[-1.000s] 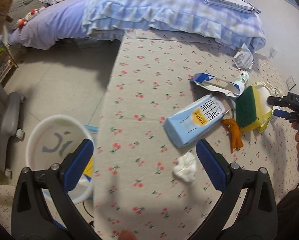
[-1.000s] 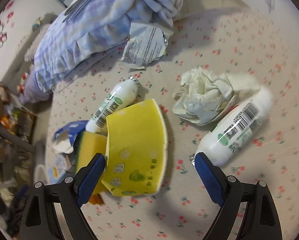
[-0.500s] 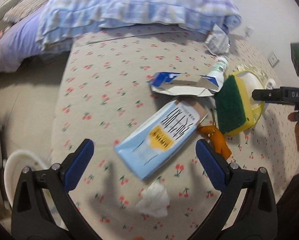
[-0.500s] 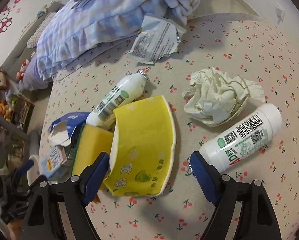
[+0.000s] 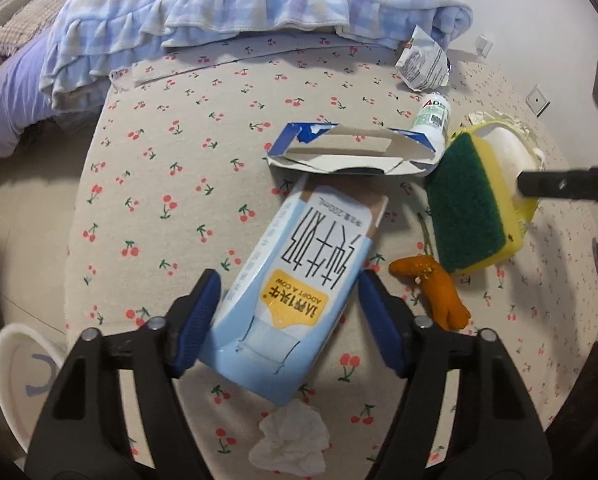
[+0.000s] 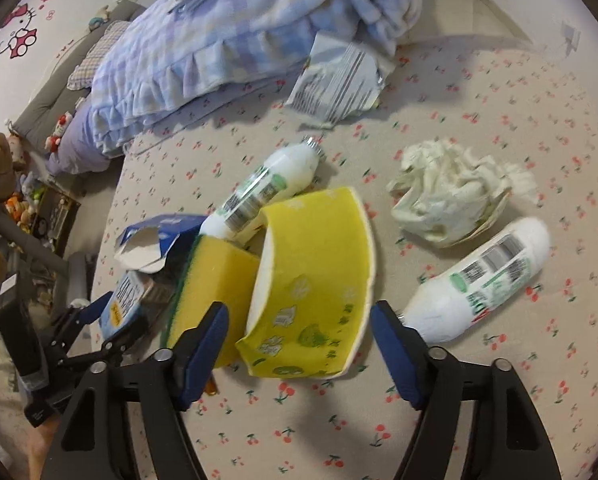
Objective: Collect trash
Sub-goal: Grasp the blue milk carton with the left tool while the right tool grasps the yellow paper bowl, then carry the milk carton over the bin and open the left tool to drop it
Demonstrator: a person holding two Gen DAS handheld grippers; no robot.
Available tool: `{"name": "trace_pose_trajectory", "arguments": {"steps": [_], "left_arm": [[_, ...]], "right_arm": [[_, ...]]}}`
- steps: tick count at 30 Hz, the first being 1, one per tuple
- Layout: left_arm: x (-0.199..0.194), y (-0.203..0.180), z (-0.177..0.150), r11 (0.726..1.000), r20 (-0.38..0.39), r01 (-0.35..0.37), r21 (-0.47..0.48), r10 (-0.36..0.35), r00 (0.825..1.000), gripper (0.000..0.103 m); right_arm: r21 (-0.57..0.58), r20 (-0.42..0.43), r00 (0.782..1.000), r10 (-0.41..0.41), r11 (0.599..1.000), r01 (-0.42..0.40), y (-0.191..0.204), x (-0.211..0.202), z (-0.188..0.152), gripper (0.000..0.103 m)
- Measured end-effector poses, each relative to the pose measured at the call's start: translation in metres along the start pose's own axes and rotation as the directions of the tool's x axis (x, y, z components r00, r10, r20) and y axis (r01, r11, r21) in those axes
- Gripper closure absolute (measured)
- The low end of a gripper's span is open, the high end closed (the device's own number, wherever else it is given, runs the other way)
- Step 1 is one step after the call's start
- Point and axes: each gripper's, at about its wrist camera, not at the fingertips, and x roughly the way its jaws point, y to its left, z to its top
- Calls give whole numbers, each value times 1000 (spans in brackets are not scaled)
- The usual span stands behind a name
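Pale-blue cardboard of the milk carton (image 5: 299, 280) lying flat on the cherry-print bed sheet (image 5: 171, 168), lower end between the fingers of the left claw (image 5: 289, 320). Jaws just now closing in, still apart, left pad close against the carton's edge, right pad just beside the other edge; firm pressing not discernible. Just below the carton, near the bottom edge of the view, a crumpled white tissue (image 5: 289, 444). Beyond the carton's top end, a torn blue-and-white box (image 5: 351, 154), flattened and open. Beside it to the right, a yellow sponge with green scouring face (image 5: 471, 204) leaning against a yellow paper bowl (image 5: 503, 152). Small orange toy figure (image 5: 435, 292) just below the sponge. White bottle (image 5: 433, 118) behind the torn box, silvery wrapper (image 5: 421, 60) farther back by the folded blue checked blanket (image 5: 259, 4). White waste bin (image 5: 23, 376) off the bed's left edge, on the floor.

Right claw (image 6: 299, 332) over the yellow paper bowl (image 6: 319, 280), which lies on its side, rim toward the sponge (image 6: 211, 280). Jaws also just closing in, still apart, bowl's lower part between them, left pad near the sponge and bowl, right pad short of the bowl's edge and just beside a second white bottle (image 6: 483, 276). Crumpled cream paper (image 6: 455, 192) behind that bottle. First white bottle (image 6: 267, 188) touching the bowl's far side.
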Motion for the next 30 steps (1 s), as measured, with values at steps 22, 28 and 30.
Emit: {"name": "trace_pose_trajectory", "arguments": {"steps": [22,28,30], "left_arm": [[-54,16,-22,989,105,-39,-144,54,993,43],[-77,25,-30,983,150,-44,-177,71,986,43],[-84,29,-33,980,162,-45,-192,77,984,43]], "right_arm": [[37,11,1000,-6,999,6,-3,-1,-5,49],[15,90,996,2,1000,-3,4,-33,-10,49],[11,105,994,18,1000,-19,6,-41,-13,49]]}}
